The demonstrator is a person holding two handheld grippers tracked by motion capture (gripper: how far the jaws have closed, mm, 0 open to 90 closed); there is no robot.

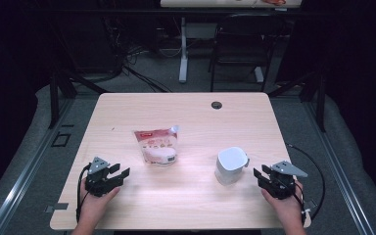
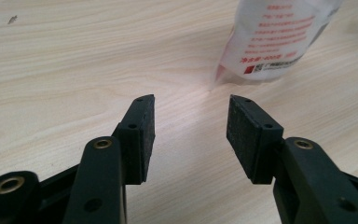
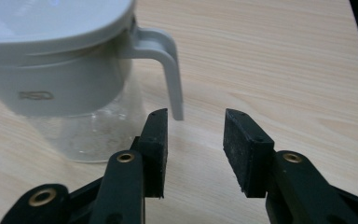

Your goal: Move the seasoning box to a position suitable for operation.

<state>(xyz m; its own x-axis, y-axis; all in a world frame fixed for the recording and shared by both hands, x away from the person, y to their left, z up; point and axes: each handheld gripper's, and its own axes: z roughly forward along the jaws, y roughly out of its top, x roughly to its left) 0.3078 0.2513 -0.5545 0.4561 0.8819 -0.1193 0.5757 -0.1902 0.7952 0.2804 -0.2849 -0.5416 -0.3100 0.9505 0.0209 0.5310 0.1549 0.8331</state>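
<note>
**Both grippers spread and empty, pouch and jug untouched on the table**

Left gripper (image 1: 119, 175) low at the near-left of the wooden table (image 1: 186, 105), held in a hand (image 1: 94, 205), jaws spread wide with nothing between them. In the left gripper view (image 2: 191, 109), bare wood between the two black pads, and the lower corner of the pouch (image 2: 272, 39) ahead and to the right, apart from the jaws. Pouch (image 1: 157, 146) lying flat near the table's middle, white with a red-and-pink printed face, spout corner pointing away from the person.

Right gripper (image 1: 260, 177) at the near-right, in the other hand (image 1: 289, 208), jaws likewise parted and gripping nothing. Jug (image 1: 230, 165) just beside it, upright, white lid on, handle turned toward that gripper. In the right gripper view (image 3: 196, 116), jug (image 3: 60, 88) close ahead at left: white upper band, clear lower body, handle (image 3: 170, 70) hanging down to just above the left pad's tip, not between the pads.

Pouch and jug well apart from each other.
</note>
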